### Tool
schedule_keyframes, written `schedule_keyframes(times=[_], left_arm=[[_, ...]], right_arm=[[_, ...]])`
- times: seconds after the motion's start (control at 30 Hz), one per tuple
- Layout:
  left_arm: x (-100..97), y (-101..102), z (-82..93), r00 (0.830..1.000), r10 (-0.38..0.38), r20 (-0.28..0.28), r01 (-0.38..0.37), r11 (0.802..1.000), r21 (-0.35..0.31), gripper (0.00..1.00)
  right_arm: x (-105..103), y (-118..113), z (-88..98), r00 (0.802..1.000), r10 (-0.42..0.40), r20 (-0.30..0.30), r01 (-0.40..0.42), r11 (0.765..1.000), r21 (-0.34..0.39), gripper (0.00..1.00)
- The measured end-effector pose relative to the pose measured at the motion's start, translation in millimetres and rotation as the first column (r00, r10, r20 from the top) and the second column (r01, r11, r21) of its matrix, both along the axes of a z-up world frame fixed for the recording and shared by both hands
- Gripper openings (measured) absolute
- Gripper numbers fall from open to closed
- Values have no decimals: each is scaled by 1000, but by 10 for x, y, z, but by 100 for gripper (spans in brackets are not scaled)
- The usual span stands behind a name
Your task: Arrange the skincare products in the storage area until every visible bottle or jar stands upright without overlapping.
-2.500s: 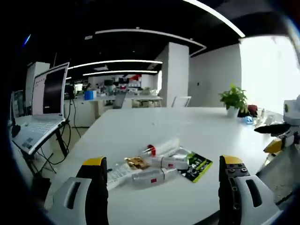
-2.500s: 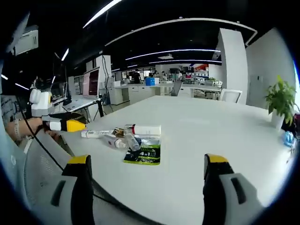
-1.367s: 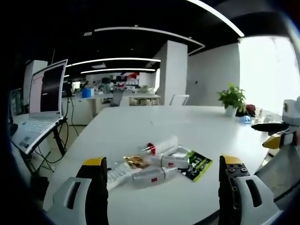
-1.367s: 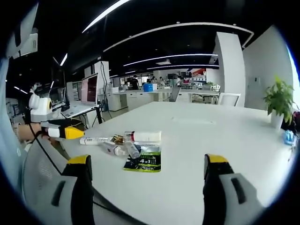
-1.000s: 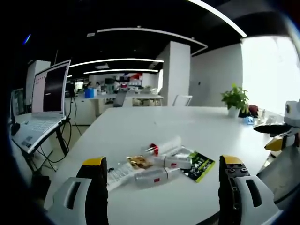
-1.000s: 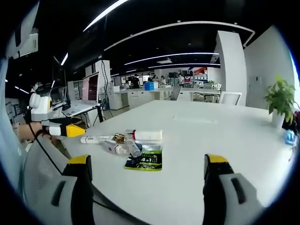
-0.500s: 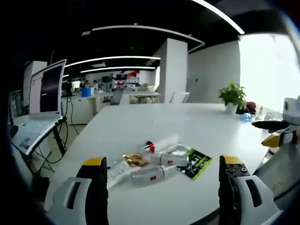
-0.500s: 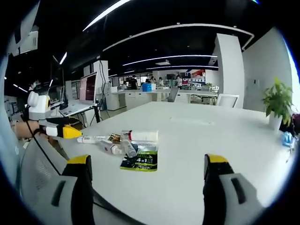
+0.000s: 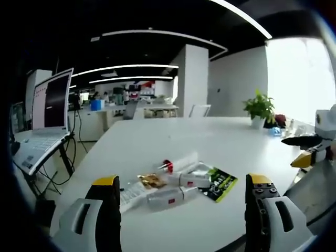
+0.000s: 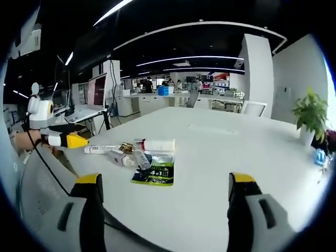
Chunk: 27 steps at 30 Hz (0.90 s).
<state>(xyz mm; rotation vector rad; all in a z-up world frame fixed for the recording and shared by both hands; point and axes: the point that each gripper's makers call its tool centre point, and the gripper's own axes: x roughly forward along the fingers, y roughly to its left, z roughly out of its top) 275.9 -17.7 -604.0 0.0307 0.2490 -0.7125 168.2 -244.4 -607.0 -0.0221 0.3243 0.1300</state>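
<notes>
**A:** Where are the skincare products?

**B:** They lie in a small heap on a white table (image 9: 157, 144), near its front edge. In the left gripper view there is a clear tube with a red cap (image 9: 178, 163) lying on its side, a white bottle (image 9: 191, 180) flat just in front of it, a second clear bottle (image 9: 169, 197) also lying down, a gold-coloured item (image 9: 153, 181) and a flat white tube (image 9: 131, 193) to the left. A green and black sachet (image 9: 221, 184) lies flat at the right of the heap. None of the bottles stands upright, and several touch or overlap.

**A:** And the grippers?

**B:** The left gripper (image 9: 181, 210) hangs in front of the heap with jaws spread wide, holding nothing. The right gripper (image 10: 165, 210) is likewise spread wide and bare, well apart from the heap; in its view the sachet (image 10: 154, 173) lies nearest. Each gripper's yellow tip shows at the edge of the other's view.

**A:** Anything else?

**B:** An open laptop (image 9: 44, 123) on a stand to the left, and a potted plant (image 9: 258, 110) at the table's far side.
</notes>
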Motion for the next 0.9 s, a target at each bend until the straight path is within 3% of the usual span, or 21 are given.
schedule_keyframes(times=[0.2, 0.27, 0.33, 0.4, 0.63, 0.9], left_arm=[[1, 17, -13, 1000, 2, -5, -2, 1000, 2, 97], [7, 25, -3, 1000, 3, 3, -3, 1000, 2, 97], [2, 30, -30, 1000, -3, -7, 3, 1000, 12, 97], [3, 33, -35, 1000, -7, -11, 7, 1000, 9, 97], [-1, 38, -53, 999, -14, -31, 14, 1000, 9, 97], [-19, 31, -44, 999, -28, -39, 28, 1000, 7, 97]], right_arm=[[-24, 51, -83, 998, 27, -53, -29, 999, -32, 100], [-39, 50, -55, 997, 44, -55, -46, 999, -24, 100], [-44, 66, -46, 996, 56, -69, -54, 998, 31, 100], [-30, 60, -50, 993, 74, -91, -73, 997, 10, 100], [193, 108, 191, 985, 160, -69, -164, 984, -69, 100], [548, 167, 307, 954, 281, -107, -294, 946, -138, 100]])
